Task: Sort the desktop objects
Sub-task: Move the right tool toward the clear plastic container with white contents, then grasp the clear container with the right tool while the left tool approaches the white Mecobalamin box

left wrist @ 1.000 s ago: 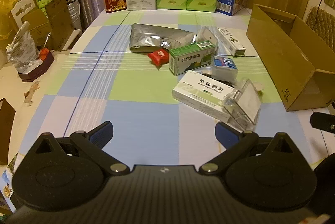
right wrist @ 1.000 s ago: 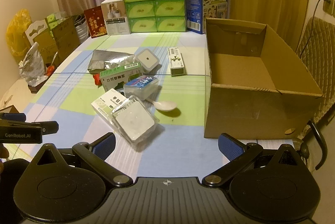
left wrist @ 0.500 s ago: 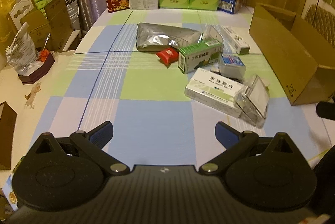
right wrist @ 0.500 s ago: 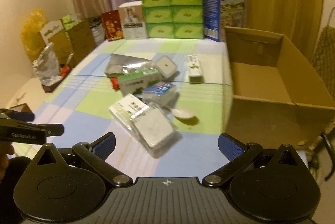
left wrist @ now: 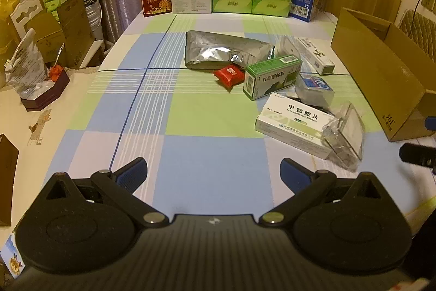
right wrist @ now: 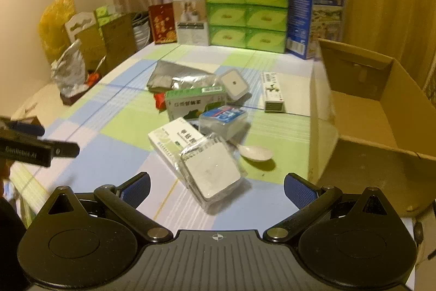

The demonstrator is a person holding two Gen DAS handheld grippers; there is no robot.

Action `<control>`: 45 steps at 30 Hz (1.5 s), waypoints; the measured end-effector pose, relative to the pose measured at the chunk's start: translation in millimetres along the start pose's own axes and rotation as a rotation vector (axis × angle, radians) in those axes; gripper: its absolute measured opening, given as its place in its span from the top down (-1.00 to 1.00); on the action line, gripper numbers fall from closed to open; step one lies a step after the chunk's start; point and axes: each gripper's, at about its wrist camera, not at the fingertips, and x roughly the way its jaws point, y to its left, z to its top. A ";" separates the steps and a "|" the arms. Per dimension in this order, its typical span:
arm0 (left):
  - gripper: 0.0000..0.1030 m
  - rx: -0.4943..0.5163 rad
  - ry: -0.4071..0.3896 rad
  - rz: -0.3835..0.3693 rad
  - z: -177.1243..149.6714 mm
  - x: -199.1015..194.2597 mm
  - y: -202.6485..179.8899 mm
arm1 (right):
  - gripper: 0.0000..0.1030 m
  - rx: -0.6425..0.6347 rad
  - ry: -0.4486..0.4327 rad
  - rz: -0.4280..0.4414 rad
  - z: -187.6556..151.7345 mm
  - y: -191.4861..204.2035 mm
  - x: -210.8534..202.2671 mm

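Both the left gripper [left wrist: 214, 172] and right gripper [right wrist: 216, 186] hover with jaws spread wide, empty, above the checked tablecloth [left wrist: 190, 116]; a clear plastic-wrapped white square box [right wrist: 209, 172] lies just ahead of the right one.

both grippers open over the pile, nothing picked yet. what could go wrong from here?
1. The clear pack leans on the white pill box; pulling either one will probably shift the other.
2. The spoon lies low beside the carton wall, likely awkward for the right gripper.
3. The foil bag looks slick and floppy, so the left gripper may slip off it.
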 end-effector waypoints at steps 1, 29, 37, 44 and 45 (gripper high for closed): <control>-0.98 -0.001 0.002 -0.003 0.3 2.3 0.7 | -0.97 -0.009 0.006 -0.002 -0.3 1.6 3.4; -0.98 0.183 -0.006 -0.109 19.2 70.0 -16.7 | -0.92 -0.302 0.095 0.046 5.4 2.5 100.7; -0.98 0.214 0.035 -0.136 19.7 82.8 -24.1 | -0.38 -0.252 0.158 0.083 5.9 -6.5 118.4; -0.98 0.184 0.036 -0.152 25.9 84.5 -23.5 | -0.26 -0.188 0.109 0.002 14.0 -15.0 107.7; -0.98 0.180 0.040 -0.151 25.9 84.7 -22.7 | -0.25 -0.202 0.101 -0.028 15.1 -14.4 108.1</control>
